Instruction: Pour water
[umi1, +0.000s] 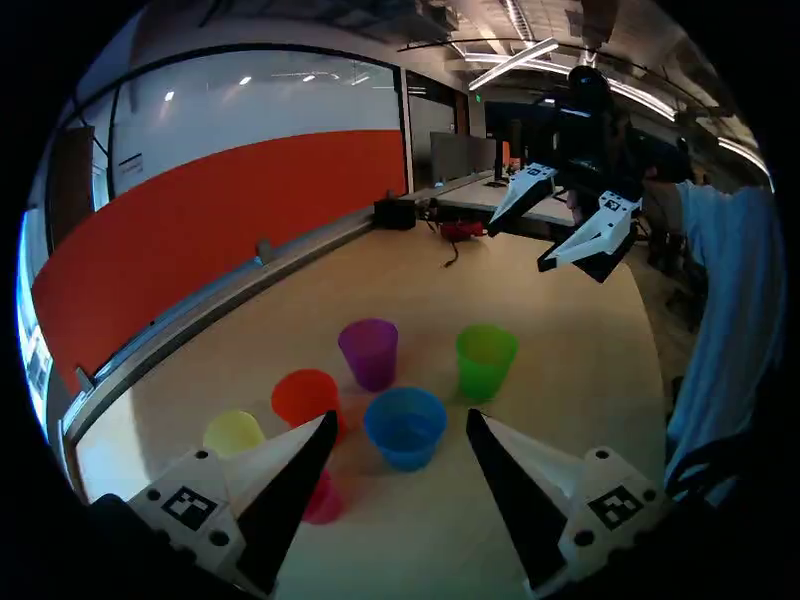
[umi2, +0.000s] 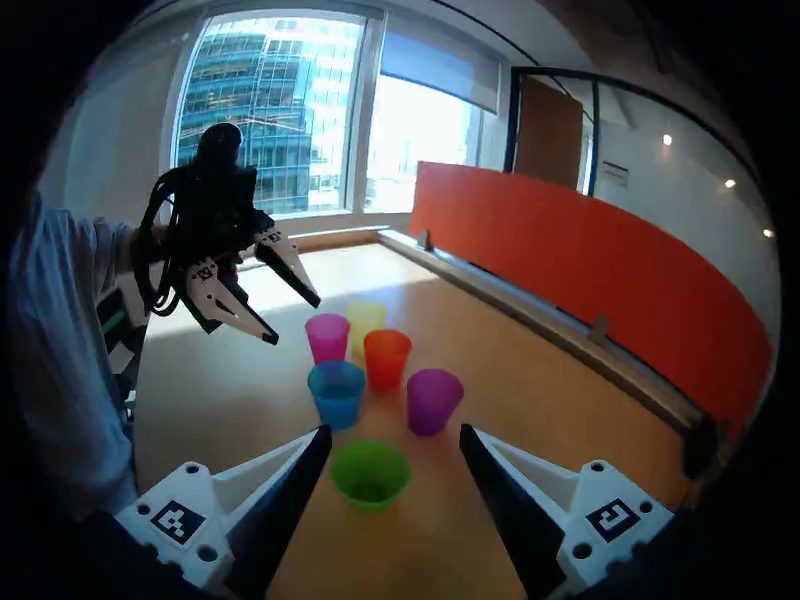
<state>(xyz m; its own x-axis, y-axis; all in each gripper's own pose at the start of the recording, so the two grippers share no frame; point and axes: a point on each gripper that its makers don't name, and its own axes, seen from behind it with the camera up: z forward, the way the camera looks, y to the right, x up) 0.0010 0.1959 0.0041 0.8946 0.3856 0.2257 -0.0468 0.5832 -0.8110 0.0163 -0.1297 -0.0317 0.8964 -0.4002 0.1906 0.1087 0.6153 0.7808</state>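
Approach step — your left gripper (umi1: 400, 414) and right gripper (umi2: 395, 428) hover empty, fingers apart; next, clamp a source — likely the round blue plastic cup (umi1: 405, 428) at the middle of the wooden table (umi1: 560, 330).

I count six plastic cups on one pale wooden tabletop (umi1: 560, 340), one of each colour: one purple plastic cup (umi1: 368, 352), one green plastic cup (umi1: 485, 360), one blue plastic cup (umi1: 405, 428), one orange-red plastic cup (umi1: 305, 398), one yellow plastic cup (umi1: 233, 433) and one pink plastic cup (umi1: 325, 500). I see two grippers, the left hand-held gripper (umi1: 400, 413) and the right hand-held gripper (umi2: 395, 428), each with two fingers.
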